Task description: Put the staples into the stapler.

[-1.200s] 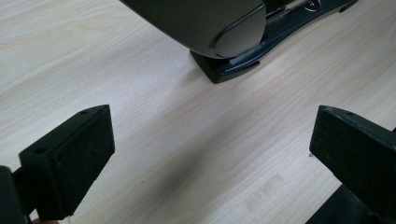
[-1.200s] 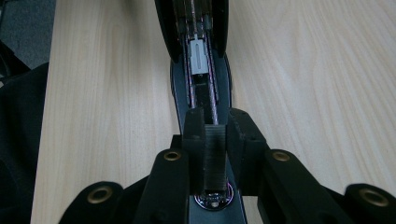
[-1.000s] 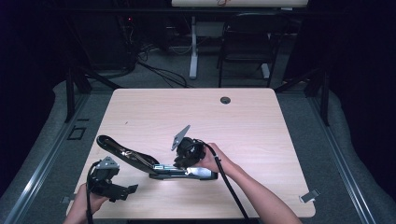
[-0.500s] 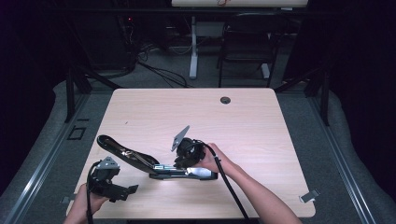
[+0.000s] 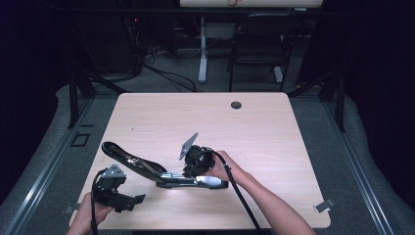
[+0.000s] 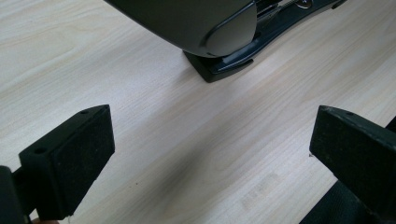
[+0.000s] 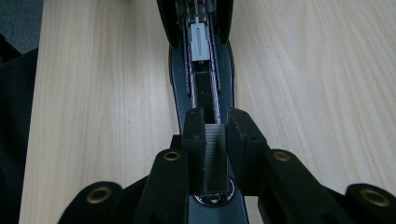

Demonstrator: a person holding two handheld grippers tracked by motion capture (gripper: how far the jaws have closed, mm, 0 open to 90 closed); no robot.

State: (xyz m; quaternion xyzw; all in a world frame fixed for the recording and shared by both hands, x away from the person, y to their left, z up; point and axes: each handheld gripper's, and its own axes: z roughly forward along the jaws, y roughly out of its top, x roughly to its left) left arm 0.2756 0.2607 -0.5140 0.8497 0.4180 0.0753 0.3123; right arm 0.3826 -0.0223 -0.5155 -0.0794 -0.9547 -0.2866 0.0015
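Note:
A long black stapler (image 5: 166, 176) lies open on the wooden table (image 5: 254, 127), its top arm (image 5: 125, 155) swung up to the left. In the right gripper view its staple channel (image 7: 201, 88) runs away from me, with a grey pusher (image 7: 200, 43) far up it. My right gripper (image 7: 215, 120) is shut on a ridged strip of staples (image 7: 215, 154), held just above the channel's near end. In the high view that right gripper (image 5: 196, 161) sits over the stapler's middle. My left gripper (image 6: 210, 140) stands open over bare wood, short of the stapler's rounded end (image 6: 201, 23).
A small round cable hole (image 5: 236, 105) marks the table's far side. Dark floor, cables and a chair's legs lie beyond the far edge. The left gripper (image 5: 116, 192) rests near the front left corner of the table.

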